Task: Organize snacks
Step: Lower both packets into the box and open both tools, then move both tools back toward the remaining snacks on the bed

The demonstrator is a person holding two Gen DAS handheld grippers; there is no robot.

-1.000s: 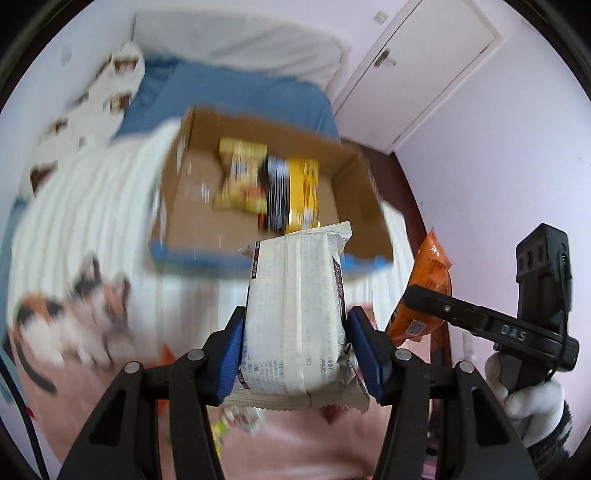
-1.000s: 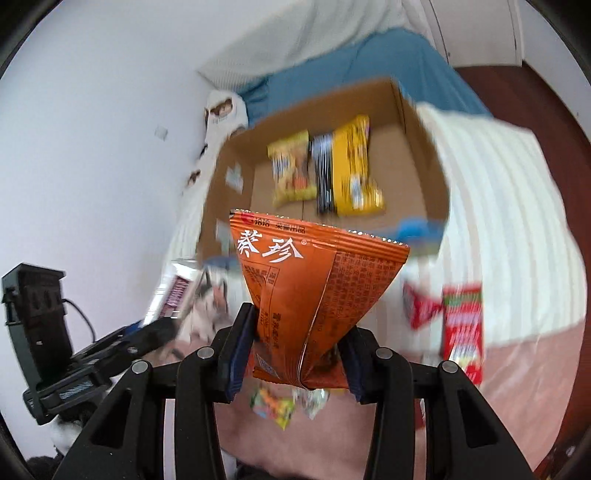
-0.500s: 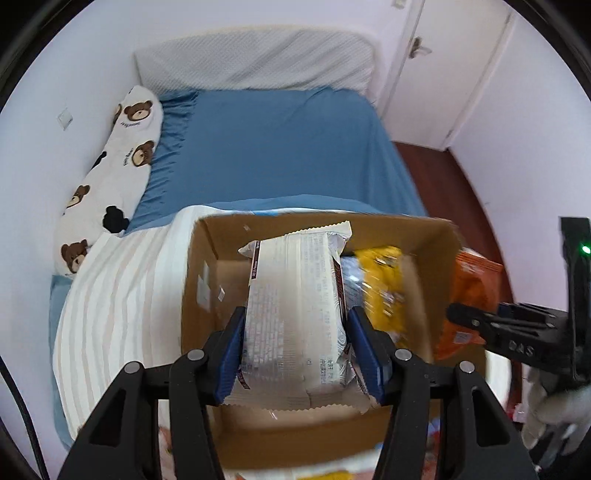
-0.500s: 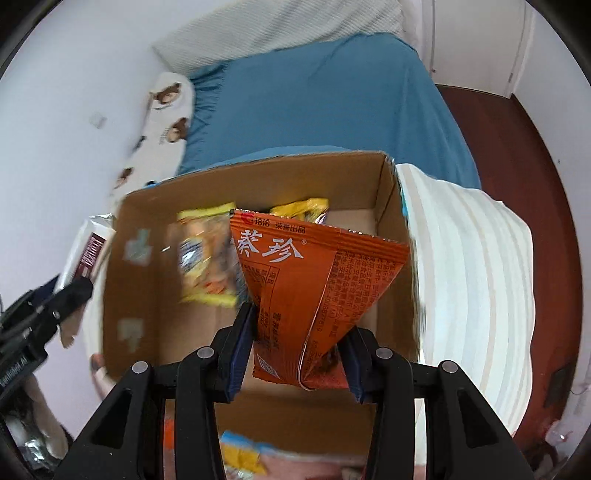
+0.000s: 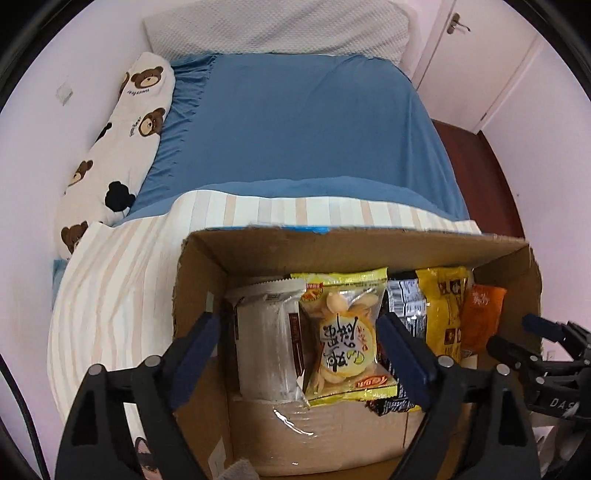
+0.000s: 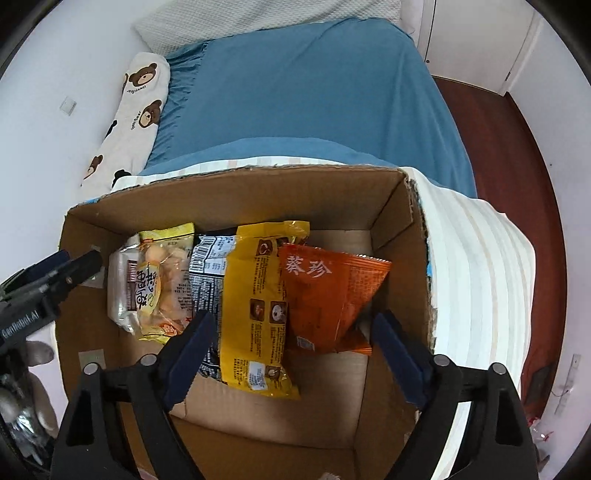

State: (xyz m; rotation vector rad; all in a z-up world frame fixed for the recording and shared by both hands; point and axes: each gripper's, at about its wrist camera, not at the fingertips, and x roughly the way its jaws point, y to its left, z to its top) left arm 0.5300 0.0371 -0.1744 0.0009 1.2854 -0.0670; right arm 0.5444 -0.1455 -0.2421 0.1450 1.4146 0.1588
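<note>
An open cardboard box point(image 5: 369, 251) point(image 6: 258, 192) stands on a striped blanket on the bed. Inside lie a white packet point(image 5: 264, 336) point(image 6: 120, 291), a yellow biscuit packet point(image 5: 345, 332) point(image 6: 162, 280), a black packet point(image 5: 404, 302) point(image 6: 208, 269), a yellow packet point(image 5: 441, 310) point(image 6: 255, 306) and an orange packet point(image 5: 480, 314) point(image 6: 328, 295). My left gripper point(image 5: 299, 350) is open above the white and biscuit packets. My right gripper point(image 6: 291, 350) is open above the orange packet. Each gripper also shows in the other's view, the right one point(image 5: 532, 339) and the left one point(image 6: 62, 269).
The striped blanket point(image 5: 122, 280) point(image 6: 480, 280) lies under the box. A blue sheet point(image 5: 303, 122), a bear-print pillow point(image 5: 122, 136) and a white pillow point(image 5: 277, 26) lie beyond. A door point(image 5: 476, 55) and dark wood floor point(image 6: 517, 166) are on the right.
Both grippers moved over the box and opened. The left let go of the white packet and the right let go of the orange packet; both packets now lie in the box.
</note>
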